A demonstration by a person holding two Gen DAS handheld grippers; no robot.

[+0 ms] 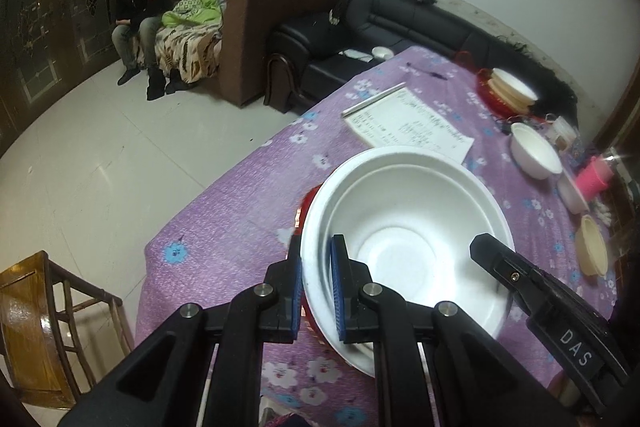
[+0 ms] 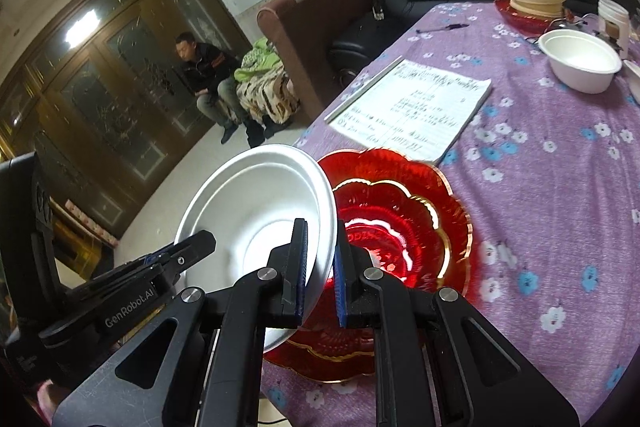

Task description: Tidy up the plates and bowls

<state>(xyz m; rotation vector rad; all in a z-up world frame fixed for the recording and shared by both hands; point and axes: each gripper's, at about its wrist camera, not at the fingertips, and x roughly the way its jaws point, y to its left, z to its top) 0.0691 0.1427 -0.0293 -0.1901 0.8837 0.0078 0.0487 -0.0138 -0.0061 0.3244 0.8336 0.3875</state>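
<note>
Both grippers pinch one smooth white bowl [image 1: 404,239] by opposite rims: the left gripper [image 1: 316,291] nearly closed on the near-left edge, the right gripper [image 2: 320,279] nipped on the far edge. The bowl hangs tilted over a red scalloped glass plate [image 2: 400,227] with gold trim, near the corner of the purple flowered cloth [image 2: 560,167]. Another white bowl [image 2: 580,61] sits well apart.

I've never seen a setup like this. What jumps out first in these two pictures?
A big white bowl fills the foreground, pinched at opposite rims by the left gripper and the right gripper. Just beyond it, a glossy red scalloped plate glows on the purple flowered tablecloth.
</note>
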